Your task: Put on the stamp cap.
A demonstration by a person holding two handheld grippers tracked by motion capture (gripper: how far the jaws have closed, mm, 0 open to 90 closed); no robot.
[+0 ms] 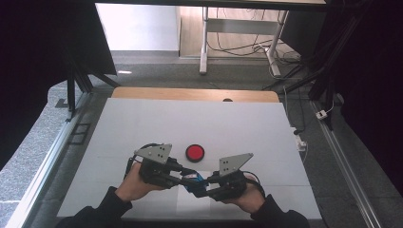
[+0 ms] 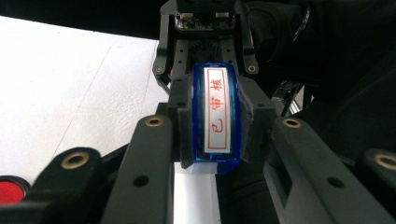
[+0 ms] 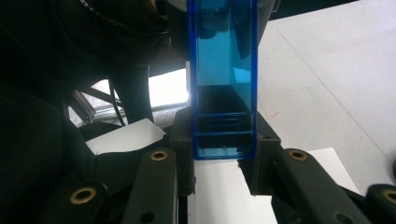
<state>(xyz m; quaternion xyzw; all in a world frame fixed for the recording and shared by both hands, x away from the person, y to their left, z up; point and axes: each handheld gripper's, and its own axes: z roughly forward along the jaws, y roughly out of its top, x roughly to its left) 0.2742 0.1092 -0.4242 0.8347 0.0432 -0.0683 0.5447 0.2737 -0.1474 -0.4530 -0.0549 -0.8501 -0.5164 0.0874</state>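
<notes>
Above the near middle of the table [image 1: 142, 123], high view: left gripper [image 1: 183, 172] and right gripper [image 1: 205, 182] meet nose to nose, a small blue stamp [image 1: 194, 179] bridged between them, held off the white surface; a red button [image 1: 195, 152] sits just beyond, apart from both. Left gripper view: its fingers [image 2: 181, 121] are closed snug on the stamp's [image 2: 217, 116] sides, the white face with red characters turned to the camera; the other gripper [image 2: 205, 28] comes in from the far end. Right gripper view: fingers [image 3: 183, 135] closed on the clear blue casing [image 3: 222, 79], near end seated between the pads. Judgement: this looks like a handover or a pull-apart of cap and body. To do it well, keep both grips square, pull straight along the stamp's length without twisting, and release one side only once the other holds firm.
</notes>
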